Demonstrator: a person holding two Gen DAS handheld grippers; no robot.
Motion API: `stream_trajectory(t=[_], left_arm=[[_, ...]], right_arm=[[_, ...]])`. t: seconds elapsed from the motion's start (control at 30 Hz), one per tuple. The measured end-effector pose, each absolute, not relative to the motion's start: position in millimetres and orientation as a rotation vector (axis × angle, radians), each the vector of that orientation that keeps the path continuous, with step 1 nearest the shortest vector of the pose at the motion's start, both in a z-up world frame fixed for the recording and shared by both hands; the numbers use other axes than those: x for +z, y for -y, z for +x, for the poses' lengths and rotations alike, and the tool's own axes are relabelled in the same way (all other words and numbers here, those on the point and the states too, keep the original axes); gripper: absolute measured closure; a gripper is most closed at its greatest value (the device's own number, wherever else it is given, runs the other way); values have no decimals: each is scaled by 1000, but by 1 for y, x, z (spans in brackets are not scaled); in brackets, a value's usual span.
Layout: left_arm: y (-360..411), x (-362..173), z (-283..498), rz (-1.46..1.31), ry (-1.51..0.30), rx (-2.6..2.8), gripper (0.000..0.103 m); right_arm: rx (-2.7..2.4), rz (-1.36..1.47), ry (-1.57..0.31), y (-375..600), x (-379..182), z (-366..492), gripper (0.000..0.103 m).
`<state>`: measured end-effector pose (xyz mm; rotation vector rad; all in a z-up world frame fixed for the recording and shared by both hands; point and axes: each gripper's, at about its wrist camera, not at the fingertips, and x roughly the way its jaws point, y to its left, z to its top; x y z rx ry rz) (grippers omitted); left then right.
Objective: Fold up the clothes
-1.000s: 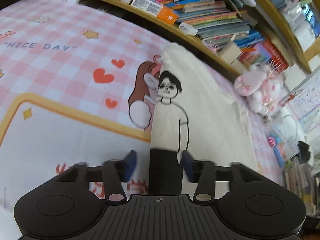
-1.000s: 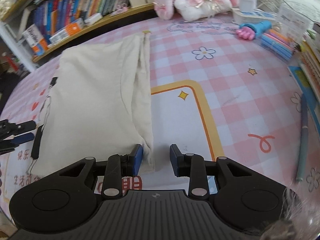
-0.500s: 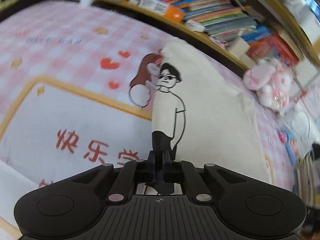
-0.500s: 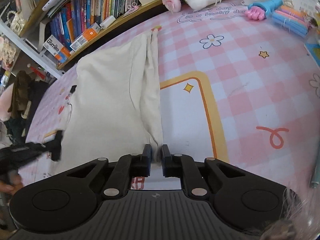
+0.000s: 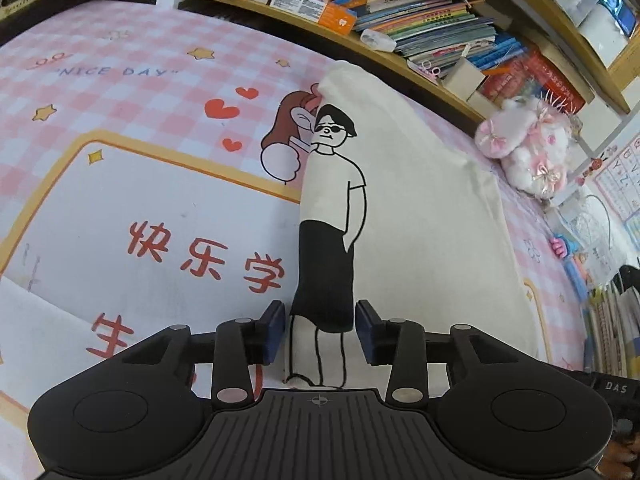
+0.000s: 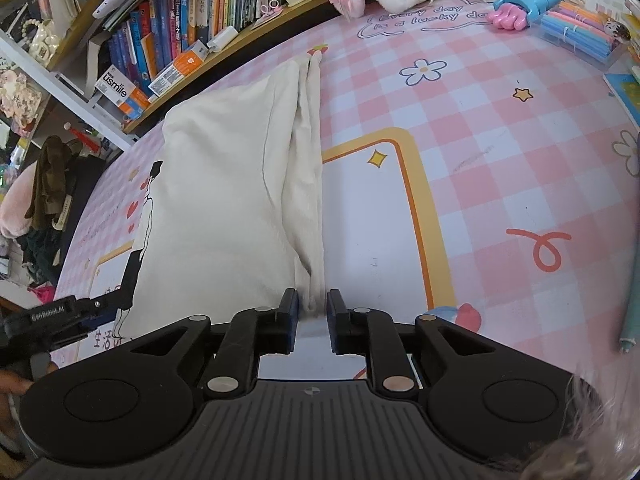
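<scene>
1. Here, the left gripper (image 5: pixel 320 330) is straddling the folded cream cotton shirt's (image 5: pixel 420 216) printed near edge on the pink checked mat (image 5: pixel 132 64), its jaws having just been opening, pads clear.
2. Meanwhile, the right gripper (image 6: pixel 313 316) is flanking the shirt's (image 6: pixel 224 184) near corner, jaws having just been opening, apart, not pinching.

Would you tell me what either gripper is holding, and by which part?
Nothing: both the left gripper and right gripper have just opened, straddling the cream garment's near corners.

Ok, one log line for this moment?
left tongs: just opening, garment corner between | right tongs: just opening, garment edge between | garment: folded on mat
</scene>
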<state>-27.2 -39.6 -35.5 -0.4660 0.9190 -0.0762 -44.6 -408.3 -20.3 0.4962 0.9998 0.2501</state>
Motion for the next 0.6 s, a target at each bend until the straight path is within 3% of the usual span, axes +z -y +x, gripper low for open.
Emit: stream_trajectory(t=[0.07,0.1,0.13,0.23,0.4,0.47,0.53,0.6], left_arm=[[36,-37,-28,-500,-921,-83,71],[35,-37,-29,-508,-924,-83,77],[34,-38,-30,-508,-930,-81,92],[33,-34,-35,-489,-923,-85,99],[35,-21,-39,-393,-906,-88,98],[41,-20,-38,-314,-923,-86,92],[50,-16,-42,-199,-913,-89,90],[60,-11,-47,-98,-898,-96,84]], right_arm=[[251,474,-1000,405,-19,-45,90],[250,458,-999,404,-19,-45,91],[250,442,-998,402,-18,-46,92],[256,419,-997,398,-14,-48,93],[301,455,-985,399,-7,-57,94],[296,476,-992,401,-9,-57,93],[275,489,-1007,402,-12,-57,90],[262,504,-1015,404,-11,-57,78]])
